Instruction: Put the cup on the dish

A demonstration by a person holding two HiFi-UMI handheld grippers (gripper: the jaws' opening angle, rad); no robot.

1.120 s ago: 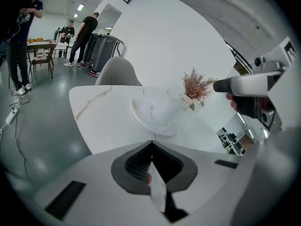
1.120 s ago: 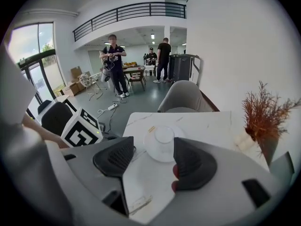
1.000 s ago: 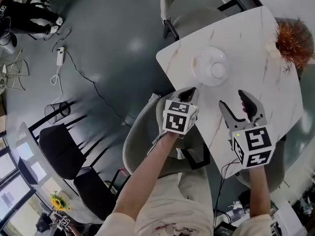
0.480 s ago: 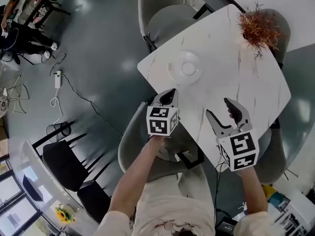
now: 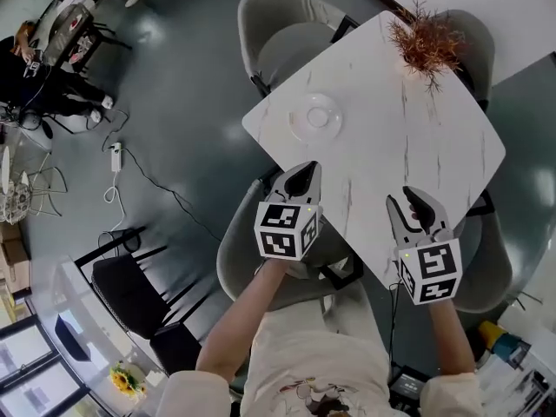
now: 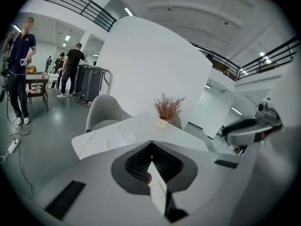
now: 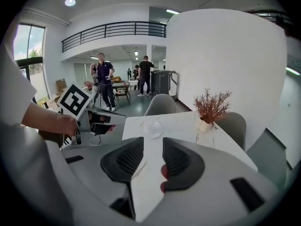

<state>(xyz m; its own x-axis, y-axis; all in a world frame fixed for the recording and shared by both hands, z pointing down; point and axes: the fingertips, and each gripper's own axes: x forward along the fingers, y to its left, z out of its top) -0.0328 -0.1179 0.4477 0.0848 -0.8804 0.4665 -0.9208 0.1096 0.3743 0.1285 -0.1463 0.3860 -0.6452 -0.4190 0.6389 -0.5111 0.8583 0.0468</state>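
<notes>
A white dish [image 5: 314, 116] with a small white cup [image 5: 316, 115] sitting in its middle lies near the far left corner of the marble table [image 5: 408, 146]. In the right gripper view the dish [image 7: 151, 129] lies well ahead of the jaws. My left gripper [image 5: 300, 181] hovers at the table's near left edge, shut and holding nothing; its pads meet [image 6: 151, 149]. My right gripper [image 5: 415, 211] is over the near right edge, and its jaws are closing with a gap left and nothing between them [image 7: 153, 142].
A dried reddish plant in a vase [image 5: 423, 42] stands at the far right corner. Grey chairs [image 5: 287, 33] stand round the table, one under my arms [image 5: 248, 250]. A cable [image 5: 148, 172] runs over the floor at the left. People stand far off [image 7: 104, 81].
Both grippers have drawn back from the dish toward the table's near edge. The right jaws have narrowed from wide open. The dish and cup have not moved on the table.
</notes>
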